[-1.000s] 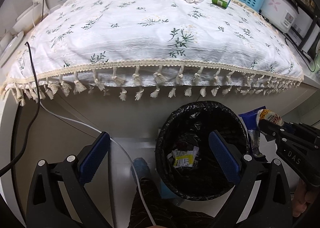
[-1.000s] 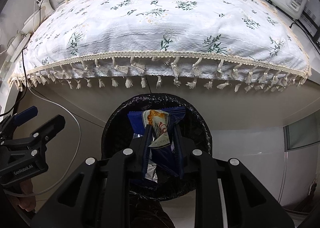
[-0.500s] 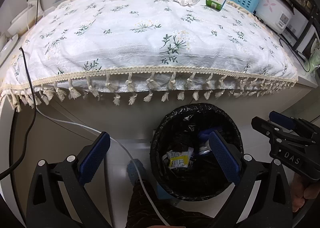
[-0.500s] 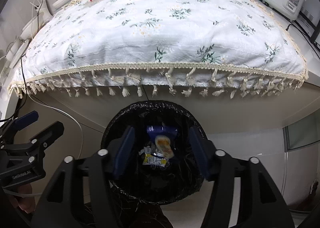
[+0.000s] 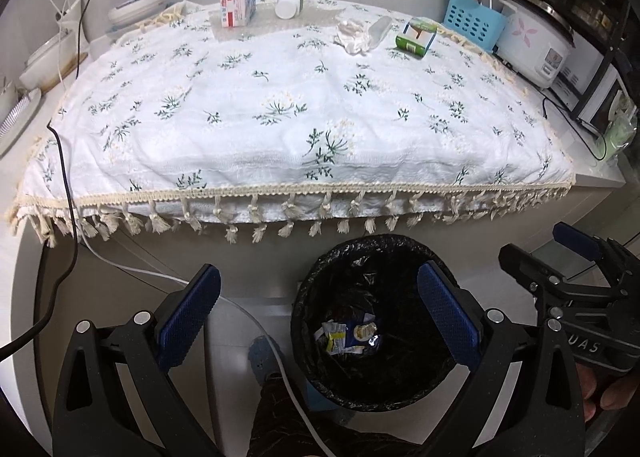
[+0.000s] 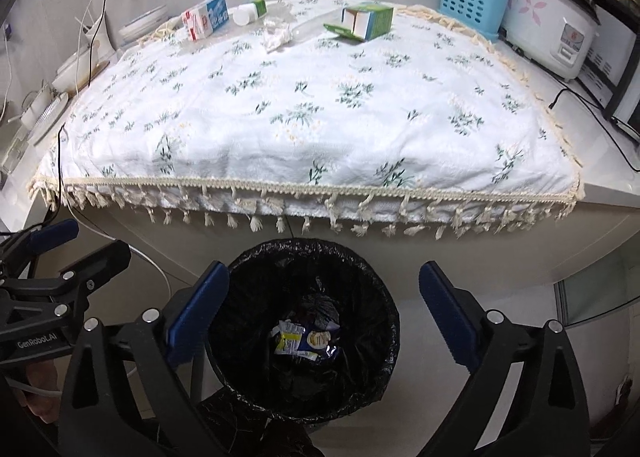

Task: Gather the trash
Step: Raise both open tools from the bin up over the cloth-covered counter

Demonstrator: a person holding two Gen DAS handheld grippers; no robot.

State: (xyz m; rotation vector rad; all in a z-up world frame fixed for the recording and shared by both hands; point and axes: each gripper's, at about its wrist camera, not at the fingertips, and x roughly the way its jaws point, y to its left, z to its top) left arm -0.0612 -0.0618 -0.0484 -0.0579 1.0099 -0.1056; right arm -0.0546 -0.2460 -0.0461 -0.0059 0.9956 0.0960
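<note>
Readable writing first: the body of your left gripper (image 5: 319, 307) carries the white lettering "GenRobot.AI", legible in the right wrist view, and the body of your right gripper (image 6: 323, 309) shows letters that read roughly as "UAS" in the left wrist view. Print on the cartons is too small to read.

Landmark: the black-lined trash bin (image 6: 384, 297) on the floor, just in front of the table's tasselled edge.

Jaws: your right gripper's jaws have just been opening and now stand spread wide directly above the bin, with nothing between the blue pads (image 6: 198, 307), which touch nothing. Your left gripper's jaws are likewise spread wide and empty, hanging above the bin's left side, one pad over the floor and the other over the bin's mouth.

Task items: the blue snack wrapper (image 6: 316, 341) lies at the bottom of the bin, touching a yellow-and-white wrapper (image 6: 289, 340) beside it. On the floral tablecloth (image 5: 280, 97), well beyond the bin at the table's far edge, lie a red, white and blue carton (image 5: 237, 3), a small white bottle (image 5: 289, 5), a crumpled tissue (image 5: 352, 36) and an opened green carton (image 5: 416, 37). Right of the green carton stand a blue basket (image 5: 472, 23) and a rice cooker (image 5: 534, 45)
</note>
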